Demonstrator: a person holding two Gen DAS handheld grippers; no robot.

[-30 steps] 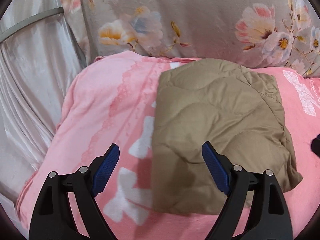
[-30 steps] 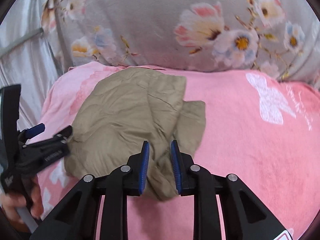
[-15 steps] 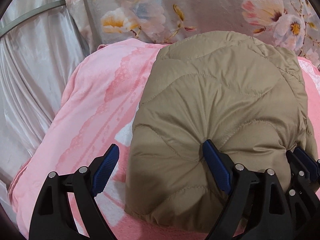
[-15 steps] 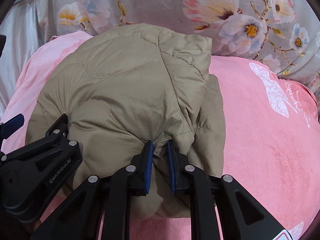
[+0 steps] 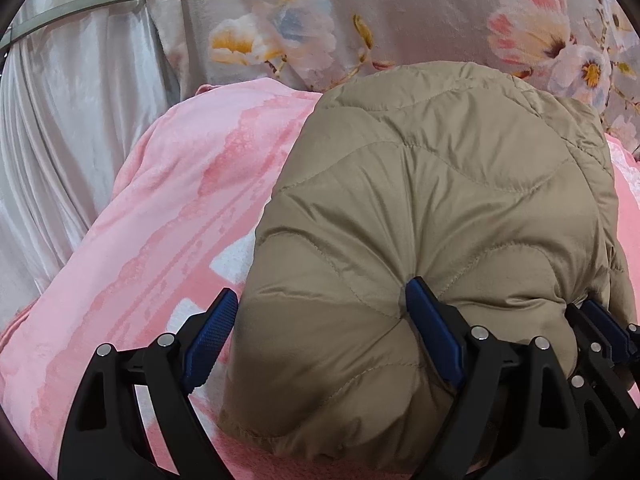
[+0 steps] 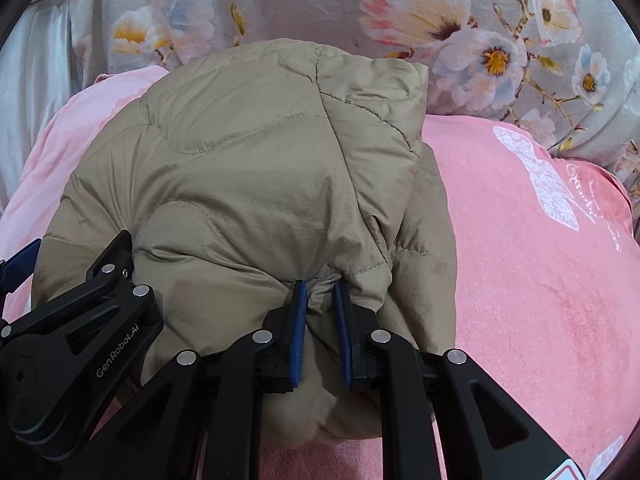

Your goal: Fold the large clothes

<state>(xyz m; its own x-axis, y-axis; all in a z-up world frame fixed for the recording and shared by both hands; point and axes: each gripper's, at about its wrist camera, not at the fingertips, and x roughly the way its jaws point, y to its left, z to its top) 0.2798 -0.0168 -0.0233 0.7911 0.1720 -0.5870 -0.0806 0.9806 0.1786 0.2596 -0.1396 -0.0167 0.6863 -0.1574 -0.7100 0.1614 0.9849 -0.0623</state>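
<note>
A tan quilted jacket (image 5: 432, 216), folded into a bundle, lies on a pink blanket (image 5: 168, 208); it also shows in the right wrist view (image 6: 256, 176). My left gripper (image 5: 316, 328) is open, its jaws wide apart astride the jacket's near left edge, the right finger (image 5: 432, 320) pressing into the fabric. My right gripper (image 6: 320, 312) is shut on a pinch of the jacket's near edge. It also shows at the lower right of the left wrist view (image 5: 600, 332). The left gripper's body (image 6: 72, 320) sits just left of the right gripper.
A grey floral pillow (image 6: 400, 20) lies behind the jacket. A silvery curtain (image 5: 60, 128) hangs at the left past the blanket's edge. A white butterfly print (image 6: 548, 176) marks the pink blanket (image 6: 540, 280) to the right.
Both grippers moved forward onto the jacket's near edge; the right one closed on the fabric. In the last half second almost nothing moved.
</note>
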